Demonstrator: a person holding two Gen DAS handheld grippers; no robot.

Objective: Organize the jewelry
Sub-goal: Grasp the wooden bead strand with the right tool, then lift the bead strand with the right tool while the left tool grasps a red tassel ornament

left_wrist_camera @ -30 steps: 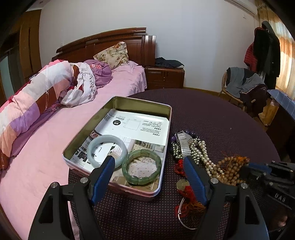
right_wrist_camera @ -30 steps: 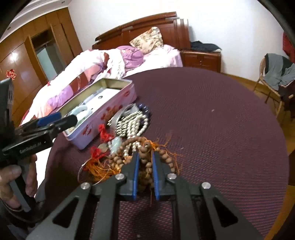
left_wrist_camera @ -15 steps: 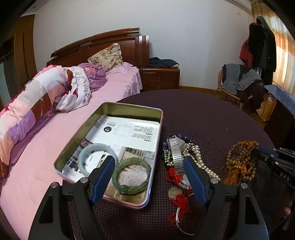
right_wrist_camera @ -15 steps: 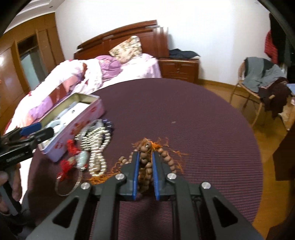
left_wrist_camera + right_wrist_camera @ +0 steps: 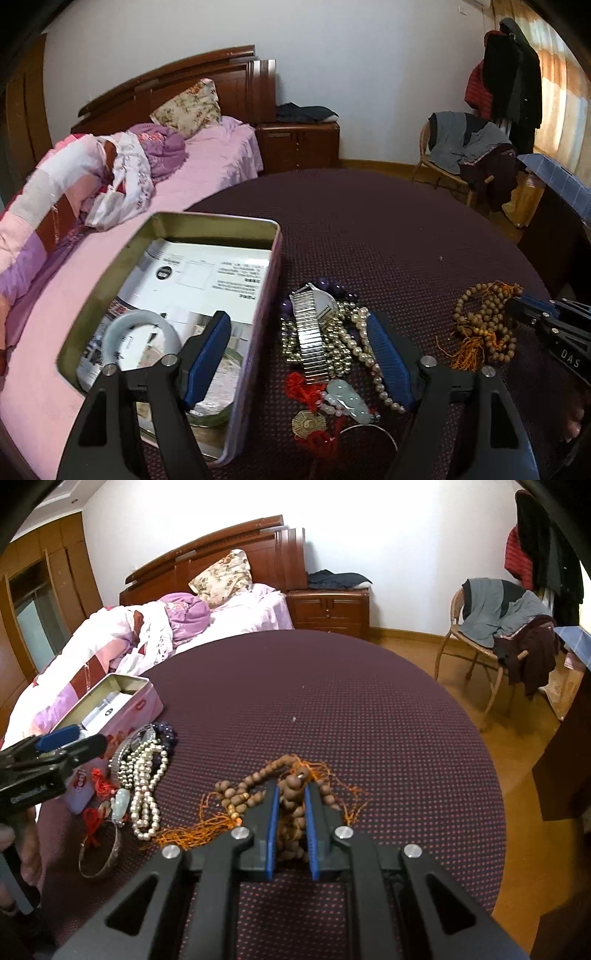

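Right tool [image 5: 291,823] is clenched on a bundle of brown wooden prayer beads [image 5: 291,794], the strands pinched between its two blue pads with loops and orange tassel threads spilling out to both sides onto the maroon dotted table [image 5: 332,709]. Seen from the left wrist, the same beads [image 5: 487,325] lie well off to the right of the main jewelry heap, with the right tool's black tip at their edge.

Left tool [image 5: 299,354] is released, its jaws wide though they have just been closing a little. One blue pad hangs over the open tin box [image 5: 207,221], the other over the heap, and no pad presses on anything. Between and just ahead of its fingers lie a metal stretch-band watch [image 5: 312,332], a pearl necklace [image 5: 360,347] and a string of silvery beads tangled together, with dark purple beads [image 5: 332,288] at the far side. Nearer the camera sit a pale jade pendant [image 5: 347,400] on red cord, a brass octagonal charm [image 5: 308,424] and a thin metal bangle [image 5: 369,430].

Inside the tin, on printed paper, rests a pale jade bangle [image 5: 122,325]; a green bangle is mostly hidden behind the left pad. The tin's right wall stands between its contents and the heap.

Beyond the table are a bed [image 5: 207,162] with pink bedding and a chair [image 5: 458,155] draped with clothes
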